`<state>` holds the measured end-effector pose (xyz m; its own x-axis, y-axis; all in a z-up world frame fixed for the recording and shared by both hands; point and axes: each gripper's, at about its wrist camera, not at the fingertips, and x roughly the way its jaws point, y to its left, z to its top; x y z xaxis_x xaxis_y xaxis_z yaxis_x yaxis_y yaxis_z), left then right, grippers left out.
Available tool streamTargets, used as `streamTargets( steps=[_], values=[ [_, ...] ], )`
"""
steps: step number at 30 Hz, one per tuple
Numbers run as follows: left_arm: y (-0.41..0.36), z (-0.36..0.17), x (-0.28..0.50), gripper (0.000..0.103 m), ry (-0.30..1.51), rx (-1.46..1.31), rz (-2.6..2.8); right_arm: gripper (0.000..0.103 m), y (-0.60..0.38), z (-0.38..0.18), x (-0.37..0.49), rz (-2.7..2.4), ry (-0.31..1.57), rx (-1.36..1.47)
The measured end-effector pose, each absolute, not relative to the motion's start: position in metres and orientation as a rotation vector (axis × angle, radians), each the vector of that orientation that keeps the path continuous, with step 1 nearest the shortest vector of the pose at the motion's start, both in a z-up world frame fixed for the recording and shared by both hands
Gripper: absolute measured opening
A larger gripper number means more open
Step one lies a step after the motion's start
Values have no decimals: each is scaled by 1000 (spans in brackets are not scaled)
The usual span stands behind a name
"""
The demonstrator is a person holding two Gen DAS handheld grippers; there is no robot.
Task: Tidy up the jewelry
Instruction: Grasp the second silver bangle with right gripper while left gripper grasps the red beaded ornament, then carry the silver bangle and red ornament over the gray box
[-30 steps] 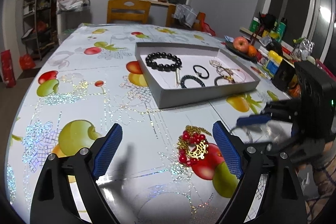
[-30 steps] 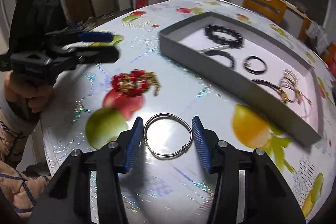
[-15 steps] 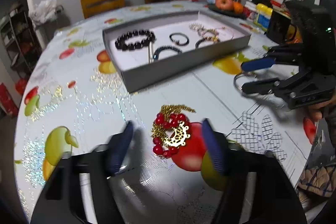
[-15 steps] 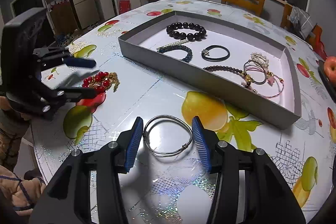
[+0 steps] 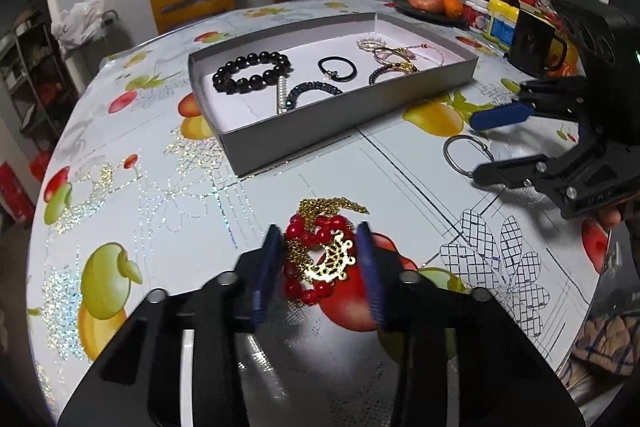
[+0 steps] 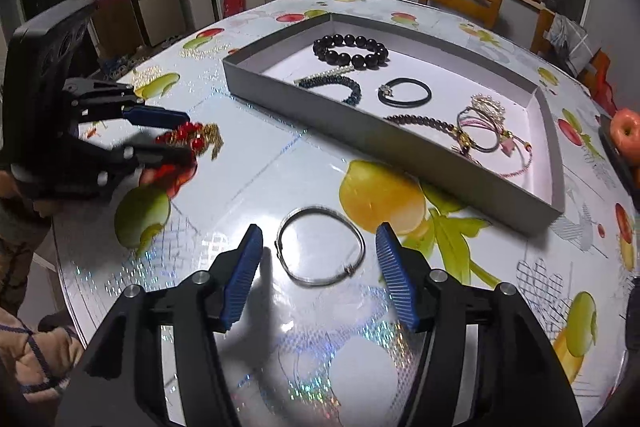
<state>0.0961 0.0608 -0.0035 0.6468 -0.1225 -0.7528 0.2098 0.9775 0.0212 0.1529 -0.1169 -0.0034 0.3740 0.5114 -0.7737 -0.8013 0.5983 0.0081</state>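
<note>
My left gripper (image 5: pixel 320 263) has come down over the red necklace (image 5: pixel 320 259), and its jaws, wide a second ago, are closing with the beads and gold pendant between them. The pads sit right at the necklace's edges; whether they press yet I cannot tell, so I count it as not gripped. The necklace lies on the table (image 5: pixel 160 187), on a printed red fruit, near the tray (image 5: pixel 352 123) but outside it.

My right gripper (image 6: pixel 318 267) was narrower around the bangle (image 6: pixel 320 247); its jaws are now opening, pads clear on both sides. The bangle lies flat on the table, untouched, also short of the tray.

Meaning: left pick is nearly made; right has backed off its grasp, probably waiting its turn.

Pose: both grippers tilt steeply down toward the tabletop, tips low. The left wrist has rolled to line up with the necklace.
</note>
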Motion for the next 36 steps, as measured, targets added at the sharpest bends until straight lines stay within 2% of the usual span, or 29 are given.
streamTargets(
  steps=[11, 15, 19, 20, 22, 23, 36],
  values=[
    [65, -1, 94, 33, 827, 76, -191, 59, -124, -7, 149, 866, 855, -396],
    [66, 0, 94, 32, 823, 70, -194, 64, -120, -7, 151, 874, 854, -409],
    [67, 0, 93, 31, 820, 63, -195, 64, -115, -7, 156, 884, 855, -409],
    [67, 1, 93, 31, 819, 61, -196, 61, -114, -7, 156, 890, 852, -409],
    [68, 1, 93, 31, 819, 60, -197, 49, -115, -7, 155, 896, 843, -407],
    [68, 1, 93, 31, 820, 61, -196, 47, -115, -6, 156, 896, 841, -403],
    [64, 14, 92, 30, 796, 59, -201, 46, -122, 15, 155, 885, 763, -375]
  ],
)
